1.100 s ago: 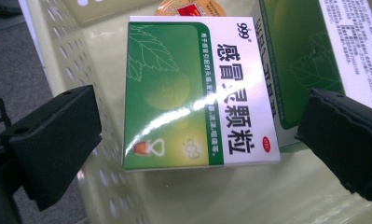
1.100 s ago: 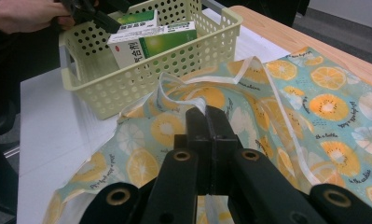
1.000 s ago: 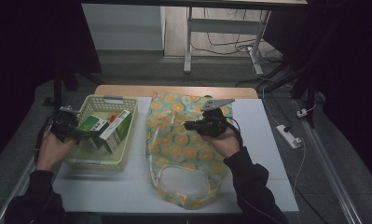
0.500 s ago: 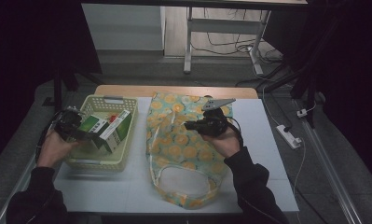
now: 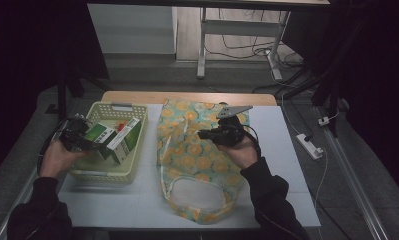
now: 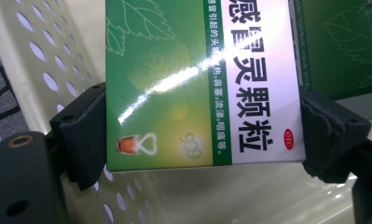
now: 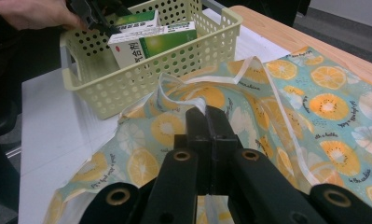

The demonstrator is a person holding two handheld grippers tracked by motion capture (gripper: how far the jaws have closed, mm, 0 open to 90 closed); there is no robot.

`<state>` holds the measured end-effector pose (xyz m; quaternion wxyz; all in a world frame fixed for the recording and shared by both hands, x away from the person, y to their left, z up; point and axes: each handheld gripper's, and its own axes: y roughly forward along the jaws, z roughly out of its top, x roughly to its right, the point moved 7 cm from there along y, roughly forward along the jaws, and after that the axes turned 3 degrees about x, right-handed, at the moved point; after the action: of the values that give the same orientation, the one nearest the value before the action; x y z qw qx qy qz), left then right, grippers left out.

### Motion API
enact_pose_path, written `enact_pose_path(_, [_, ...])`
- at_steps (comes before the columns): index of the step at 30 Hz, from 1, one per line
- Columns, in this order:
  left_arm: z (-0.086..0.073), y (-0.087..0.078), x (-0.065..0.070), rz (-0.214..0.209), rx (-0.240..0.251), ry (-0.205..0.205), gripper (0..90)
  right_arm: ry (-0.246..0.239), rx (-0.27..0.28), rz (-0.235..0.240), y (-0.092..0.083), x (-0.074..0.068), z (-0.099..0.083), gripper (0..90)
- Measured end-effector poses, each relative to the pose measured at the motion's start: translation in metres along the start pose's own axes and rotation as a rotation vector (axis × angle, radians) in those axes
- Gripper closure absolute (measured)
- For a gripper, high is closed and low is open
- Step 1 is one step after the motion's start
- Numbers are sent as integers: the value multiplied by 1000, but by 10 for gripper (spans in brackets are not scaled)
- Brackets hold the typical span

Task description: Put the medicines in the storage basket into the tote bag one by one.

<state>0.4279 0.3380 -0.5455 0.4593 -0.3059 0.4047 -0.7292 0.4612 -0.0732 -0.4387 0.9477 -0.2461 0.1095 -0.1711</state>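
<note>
Slantwise, the green box (image 5: 111,139) lies lengthwise between basket (image 5: 103,172) walls.

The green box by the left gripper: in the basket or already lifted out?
In. The green box sits inside the basket, whose perforated wall rises beside it, between the left gripper fingers.

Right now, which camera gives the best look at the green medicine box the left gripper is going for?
The left gripper view: the green medicine box sits close up between the jaws, print readable. The high view shows it small in the basket; the right gripper view shows it far off, behind the basket wall.
</note>
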Motion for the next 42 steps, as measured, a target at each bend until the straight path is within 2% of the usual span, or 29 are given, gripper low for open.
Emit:
enact_pose_path(4, [0,-1,0,20,8,-4,165,2,-1,-1,1,0,0,900])
enact_pose_path(8, [0,-6,0,19,35,-19,168,3,-2,-2,1,0,-1,900])
enact_pose_path(11, [2,-13,0,18,68,-34,169,3,1,-2,1,1,0,900])
enact_pose_path(15, [5,-27,1,14,137,-58,170,5,5,-4,0,2,0,900])
enact_pose_path(23, [10,-53,6,27,224,-56,170,8,6,-4,0,2,0,900])
enact_pose_path(26, [12,-62,7,40,233,-45,170,8,6,-6,-1,2,0,900])
enact_pose_path(29, [13,-69,9,17,247,-42,170,11,8,-7,0,3,0,900])
enact_pose_path(35, [12,-84,11,10,267,-41,170,14,10,-10,-1,5,-1,900])
enact_pose_path(42, [14,-102,25,-7,284,-9,170,14,12,-12,-1,5,0,900])
